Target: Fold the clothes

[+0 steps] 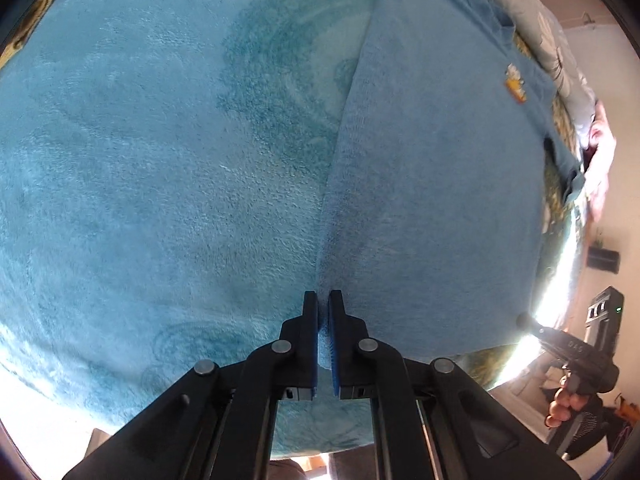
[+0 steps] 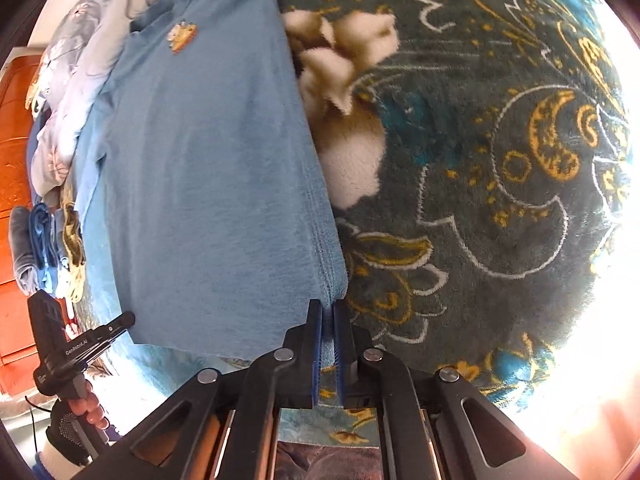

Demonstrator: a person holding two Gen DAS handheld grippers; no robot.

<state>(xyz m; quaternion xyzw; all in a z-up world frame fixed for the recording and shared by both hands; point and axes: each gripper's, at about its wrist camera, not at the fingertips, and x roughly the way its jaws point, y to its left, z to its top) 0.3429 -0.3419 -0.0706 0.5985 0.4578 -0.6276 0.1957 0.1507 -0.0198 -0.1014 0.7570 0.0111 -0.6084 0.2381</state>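
Blue knit shirt lies flat on a plush blanket, small orange chest emblem facing up near the far end; in the left view the blanket under it reads pale teal. Left gripper is clenched on the near bottom corner at the shirt's left side edge, fabric pinched between the blue pads. Right gripper is likewise clamped on the near hem corner at the right side seam, cloth visible between its pads. So both near corners look held, hem spanning between the two tools. Judgement: step in hand is probably lifting the hem to fold the bottom up toward the collar. To do it well: raise both corners together, keep the hem taut and level so the middle doesn't sag, carry forward evenly, lay it down square with side edges matching, release only once cloth rests flat. Risk: thin pinch slipping if one side pulls harder. A pile of other cloth sits beyond the collar.
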